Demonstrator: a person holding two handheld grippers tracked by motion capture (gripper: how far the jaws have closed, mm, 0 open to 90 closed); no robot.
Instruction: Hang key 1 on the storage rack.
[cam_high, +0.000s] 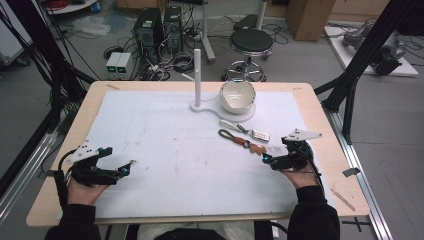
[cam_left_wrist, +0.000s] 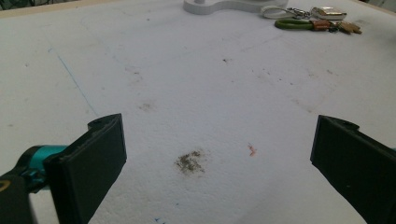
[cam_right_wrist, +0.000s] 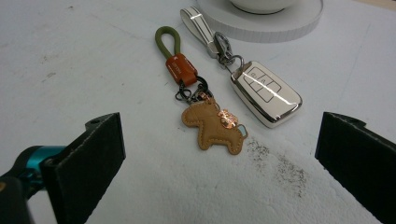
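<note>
Two keychains lie on the white mat (cam_high: 165, 150). One has a green cord loop (cam_right_wrist: 169, 39), an orange leather tab and a tan leather horse charm (cam_right_wrist: 212, 126). The other has a white strap (cam_right_wrist: 198, 23) and a silver car key fob (cam_right_wrist: 266, 93). In the high view the horse charm (cam_high: 257, 148) sits just left of my right gripper (cam_high: 276, 149). My right gripper (cam_right_wrist: 219, 158) is open, its jaws spread wide on either side of the charm without touching it. My left gripper (cam_high: 119, 157) rests at the mat's left front, open (cam_left_wrist: 217, 158) over bare mat.
A white stand with an upright post (cam_high: 197, 75) and a white bowl (cam_high: 237, 95) sits at the back middle of the mat. The keychains (cam_left_wrist: 317, 24) lie just in front of its base (cam_right_wrist: 280, 23). Stools, computers and cables stand on the floor beyond the table.
</note>
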